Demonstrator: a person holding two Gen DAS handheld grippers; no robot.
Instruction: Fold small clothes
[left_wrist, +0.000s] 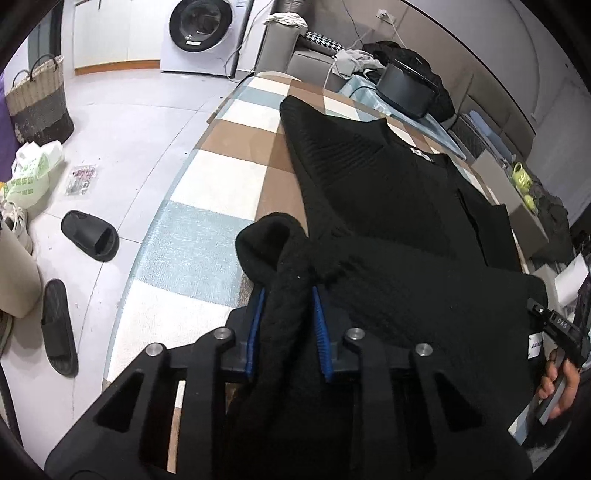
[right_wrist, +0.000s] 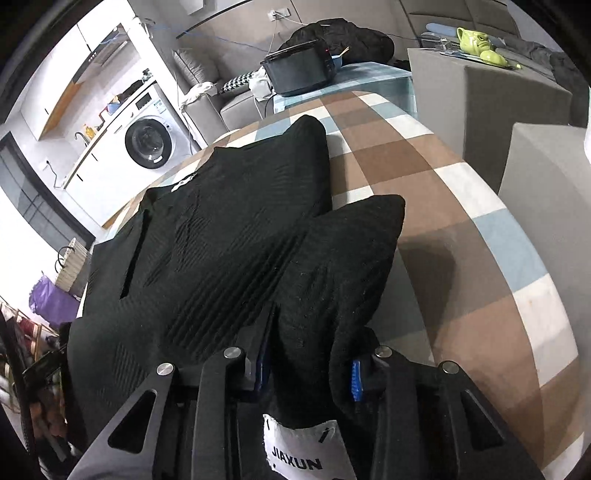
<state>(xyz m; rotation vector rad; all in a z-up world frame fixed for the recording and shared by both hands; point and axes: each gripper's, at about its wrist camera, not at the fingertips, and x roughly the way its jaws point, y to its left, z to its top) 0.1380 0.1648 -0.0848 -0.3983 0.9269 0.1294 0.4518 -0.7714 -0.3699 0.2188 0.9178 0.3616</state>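
A black knit garment (left_wrist: 388, 206) lies spread on the checked table (left_wrist: 207, 236). My left gripper (left_wrist: 288, 325) is shut on one bunched corner of it, lifted a little above the table. In the right wrist view the same garment (right_wrist: 221, 229) stretches away, and my right gripper (right_wrist: 310, 365) is shut on another corner, with a white JIAXUN label (right_wrist: 299, 454) hanging between the fingers. The right gripper and the hand holding it also show in the left wrist view (left_wrist: 554, 328) at the right edge.
A black appliance (right_wrist: 299, 74) stands on a side surface beyond the table's far end. Grey boxes (right_wrist: 487, 96) with green mugs (right_wrist: 476, 40) stand to the right. Slippers (left_wrist: 88, 236), bags and a basket (left_wrist: 37, 103) lie on the floor to the left, by a washing machine (left_wrist: 203, 33).
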